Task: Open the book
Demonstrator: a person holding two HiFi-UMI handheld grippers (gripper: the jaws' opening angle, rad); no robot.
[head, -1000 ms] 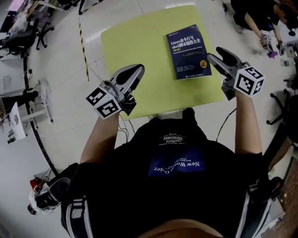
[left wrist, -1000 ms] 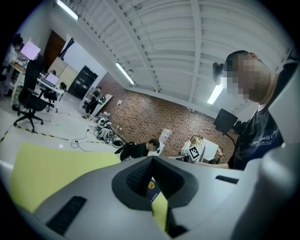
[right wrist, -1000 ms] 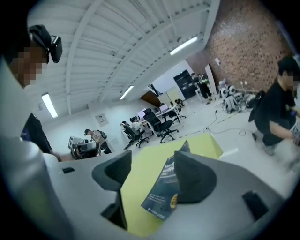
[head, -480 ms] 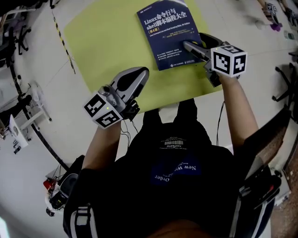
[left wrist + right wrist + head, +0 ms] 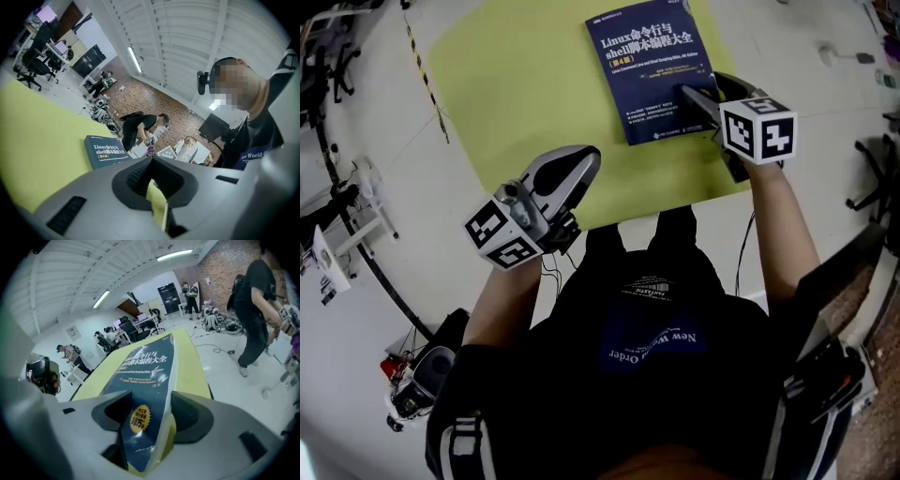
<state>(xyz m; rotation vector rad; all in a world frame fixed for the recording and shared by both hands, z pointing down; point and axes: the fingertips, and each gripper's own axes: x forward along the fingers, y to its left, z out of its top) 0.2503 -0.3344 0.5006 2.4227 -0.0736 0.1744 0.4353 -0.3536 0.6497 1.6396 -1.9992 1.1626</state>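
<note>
The closed book (image 5: 652, 75), dark blue cover up, lay on the far right part of my yellow-green worktop (image 5: 534, 84). Its right side ran close along the worktop's right edge, leaving only a thin strip of bare surface there. To the left of the book the worktop was bare across a broad stretch, all the way to its rounded left corner. The near edge ran just in front of my body, and beyond the worktop on the left and right there was pale floor (image 5: 384, 281). A striped line of tape (image 5: 422, 66) crossed the floor off the left edge. In the right gripper view a bystander (image 5: 253, 301) stood on the floor well off to the right.

My right gripper (image 5: 701, 91) had reached the book's near right corner at the worktop's right edge, angled downward. Its jaws stood well apart and had just been closing. The corner of the book was between them, one jaw over the cover and the other beside the page edges, where a sliver of yellow-green showed. I saw no firm clamp on the book.

My left gripper (image 5: 586, 161) was at the near edge of the worktop, well apart from the book. Its jaws were drawn together at the tips and held nothing.
</note>
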